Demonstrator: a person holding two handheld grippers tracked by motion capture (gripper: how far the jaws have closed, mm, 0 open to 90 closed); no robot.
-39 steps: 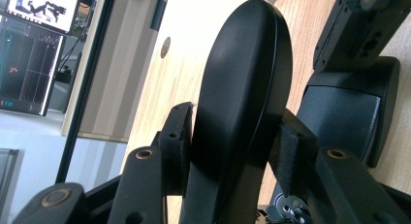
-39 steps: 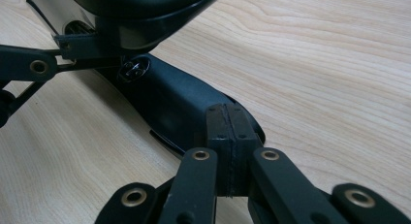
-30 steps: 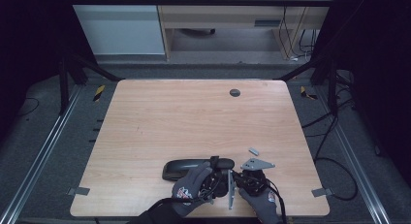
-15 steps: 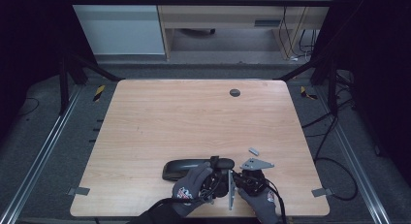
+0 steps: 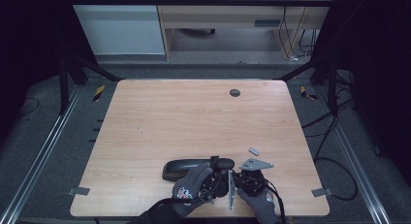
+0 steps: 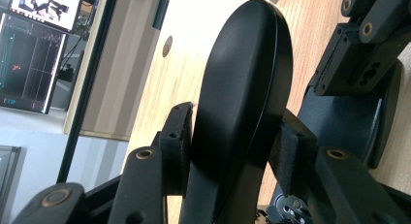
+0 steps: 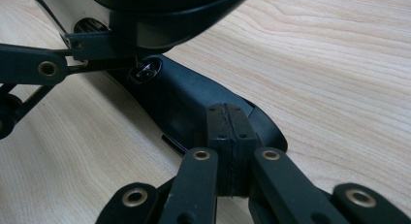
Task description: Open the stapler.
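Note:
A black clamshell case point(image 5: 186, 168) lies near the table's front edge with its lid raised. In the left gripper view, the glossy oval lid point(image 6: 247, 78) stands on edge between my jaws. My left gripper point(image 6: 237, 136) is shut on it, one pad pressing on each face. The matte base point(image 7: 194, 103) lies flat on the wood. My right gripper point(image 7: 227, 122) is shut, pads together with nothing between them, its tips over the end of the base. From above, the left gripper point(image 5: 216, 178) and right gripper point(image 5: 237, 179) sit close together at the case's right end.
A small grey piece point(image 5: 253, 151) lies on the wooden table point(image 5: 194, 122) just right of the grippers. A dark round grommet point(image 5: 235, 92) sits near the far edge. Metal rails and cables run along both sides of the table.

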